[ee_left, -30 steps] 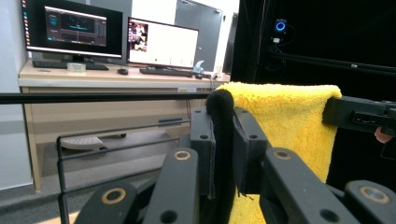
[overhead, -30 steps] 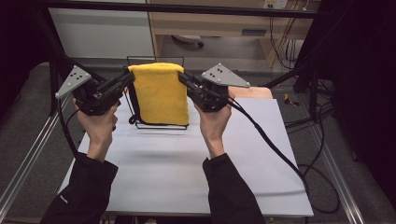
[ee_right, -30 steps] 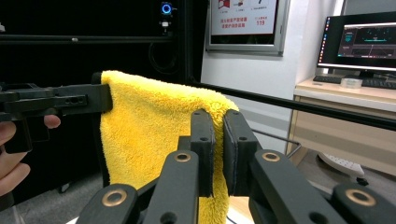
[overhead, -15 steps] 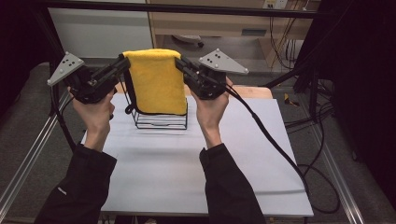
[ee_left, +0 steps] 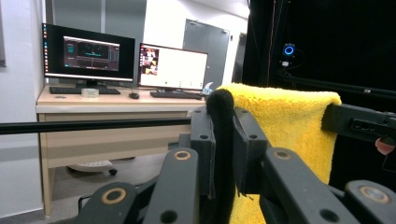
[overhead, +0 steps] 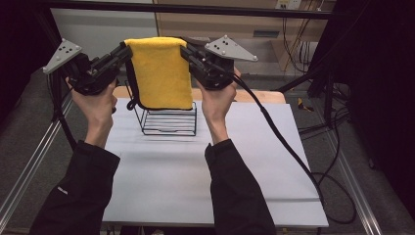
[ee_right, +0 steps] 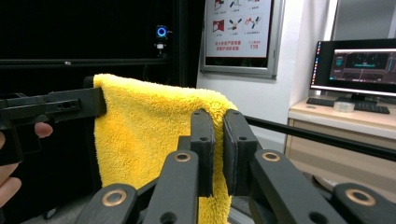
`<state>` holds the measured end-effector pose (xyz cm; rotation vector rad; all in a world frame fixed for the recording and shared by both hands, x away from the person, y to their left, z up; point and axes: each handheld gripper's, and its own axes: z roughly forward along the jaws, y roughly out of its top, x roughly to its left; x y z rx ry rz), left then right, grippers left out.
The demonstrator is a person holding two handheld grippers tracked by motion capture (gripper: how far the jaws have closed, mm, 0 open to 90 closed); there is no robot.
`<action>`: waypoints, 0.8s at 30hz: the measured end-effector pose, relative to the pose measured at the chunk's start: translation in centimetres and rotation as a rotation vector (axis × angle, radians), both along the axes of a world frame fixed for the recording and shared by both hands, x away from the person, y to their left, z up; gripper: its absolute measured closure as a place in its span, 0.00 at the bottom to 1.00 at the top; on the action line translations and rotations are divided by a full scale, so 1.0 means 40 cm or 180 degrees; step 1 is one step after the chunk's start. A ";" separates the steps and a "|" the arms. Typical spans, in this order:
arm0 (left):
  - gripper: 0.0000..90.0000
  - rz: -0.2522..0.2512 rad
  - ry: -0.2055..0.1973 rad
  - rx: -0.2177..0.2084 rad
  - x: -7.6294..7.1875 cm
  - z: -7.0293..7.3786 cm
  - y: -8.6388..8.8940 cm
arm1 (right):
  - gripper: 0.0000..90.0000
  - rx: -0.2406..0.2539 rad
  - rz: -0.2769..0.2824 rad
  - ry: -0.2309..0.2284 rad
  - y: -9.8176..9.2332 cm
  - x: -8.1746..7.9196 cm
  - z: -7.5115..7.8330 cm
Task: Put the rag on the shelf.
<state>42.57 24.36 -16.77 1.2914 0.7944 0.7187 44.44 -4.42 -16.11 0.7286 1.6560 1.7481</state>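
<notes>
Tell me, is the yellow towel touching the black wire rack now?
Cannot tell. In the high view the yellow towel hangs in front of the wire rack, hiding any gap or contact.

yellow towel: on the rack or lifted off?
Lifted off. The yellow towel hangs above the wire rack, its top corners pinched by the left claw and right claw.
</notes>
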 end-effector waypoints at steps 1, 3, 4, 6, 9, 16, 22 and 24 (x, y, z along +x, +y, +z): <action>0.89 0.0014 -0.0006 0.0019 0.003 0.003 0.000 | 0.93 -0.0003 -0.0005 -0.0001 0.001 0.003 0.003; 0.88 0.0034 -0.0001 0.0043 0.010 0.011 0.000 | 0.93 -0.0001 -0.0010 -0.0006 0.003 0.010 0.009; 0.89 0.0041 -0.0005 0.0055 0.013 0.015 0.000 | 0.93 0.0001 -0.0019 -0.0008 0.004 0.014 0.012; 0.88 0.0056 -0.0019 0.0060 0.016 0.022 0.001 | 0.93 0.0016 -0.0025 -0.0013 0.007 0.023 0.017; 0.89 0.0066 -0.0027 0.0055 0.023 0.031 0.005 | 0.93 0.0036 -0.0031 -0.0015 0.012 0.032 0.025; 0.89 0.0091 -0.0009 0.0068 0.048 0.052 0.007 | 0.93 0.0033 -0.0073 -0.0052 0.020 0.052 0.045; 0.89 0.0129 -0.0023 0.0106 0.069 0.075 0.002 | 0.93 0.0065 -0.0095 -0.0059 0.021 0.072 0.057; 0.89 0.0142 -0.0020 0.0107 0.080 0.081 -0.001 | 0.93 0.0063 -0.0116 -0.0063 0.022 0.079 0.061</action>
